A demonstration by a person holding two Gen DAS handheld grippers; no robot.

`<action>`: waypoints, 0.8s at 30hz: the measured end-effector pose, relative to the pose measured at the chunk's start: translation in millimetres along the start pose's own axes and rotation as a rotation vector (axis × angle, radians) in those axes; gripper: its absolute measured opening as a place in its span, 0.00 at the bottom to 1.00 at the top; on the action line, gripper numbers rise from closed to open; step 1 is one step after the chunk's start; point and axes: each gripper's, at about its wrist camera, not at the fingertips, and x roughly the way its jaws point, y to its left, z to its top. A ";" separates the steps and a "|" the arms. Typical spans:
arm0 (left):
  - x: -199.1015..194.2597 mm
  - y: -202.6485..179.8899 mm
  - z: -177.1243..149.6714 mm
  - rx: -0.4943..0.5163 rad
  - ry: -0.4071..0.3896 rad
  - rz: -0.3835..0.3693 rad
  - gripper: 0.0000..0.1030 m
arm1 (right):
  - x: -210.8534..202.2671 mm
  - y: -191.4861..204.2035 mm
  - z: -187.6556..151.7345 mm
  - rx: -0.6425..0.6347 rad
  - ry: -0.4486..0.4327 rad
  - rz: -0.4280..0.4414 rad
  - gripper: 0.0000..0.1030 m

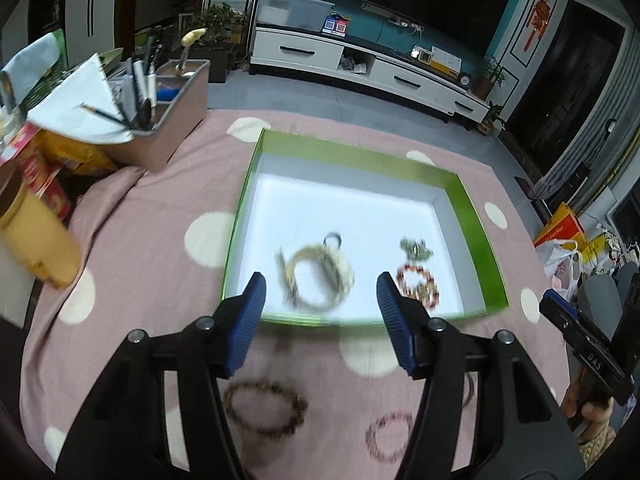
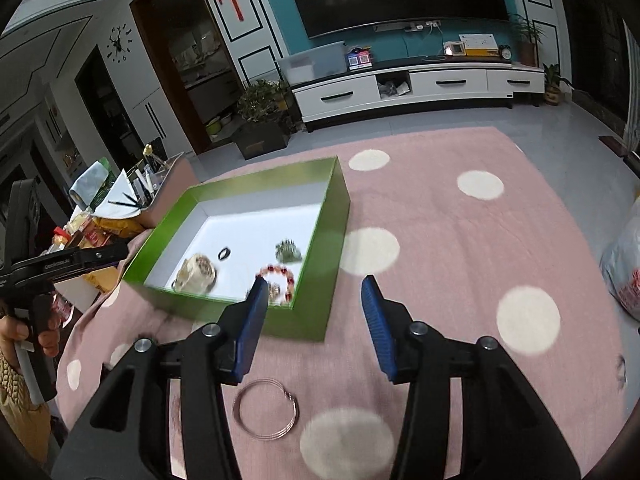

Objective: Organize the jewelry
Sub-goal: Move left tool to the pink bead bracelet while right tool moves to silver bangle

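A green box (image 1: 476, 216) (image 2: 316, 312) with a white floor lies on the pink dotted cloth. Inside it are a cream bracelet (image 1: 320, 276) (image 2: 198, 272), a dark ring (image 1: 333, 239) (image 2: 225, 253), a greenish metal piece (image 1: 416, 249) (image 2: 288, 251) and a red bead bracelet (image 1: 418, 284) (image 2: 280, 276). My left gripper (image 1: 322, 300) stands open over the box's near edge, nothing between its fingers. Below it on the cloth lie a brown bead bracelet (image 1: 266, 408) and a pink bead bracelet (image 1: 390, 436). My right gripper (image 2: 316, 304) is open beside the box's near right corner. A silver wire bangle (image 2: 266, 408) lies under it.
A grey organiser with pens (image 1: 168, 116) (image 2: 152, 192), snack packs (image 1: 68, 152) and a yellow jar (image 1: 36, 236) crowd the left side. A plastic bag (image 2: 624, 272) sits at the right cloth edge. The other gripper's black body shows at each frame's side (image 1: 588, 344) (image 2: 60, 264).
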 end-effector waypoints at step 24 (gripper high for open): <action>-51.3 20.5 -143.1 -0.035 0.083 -0.060 0.60 | -34.1 31.4 -111.9 -0.035 0.132 0.027 0.47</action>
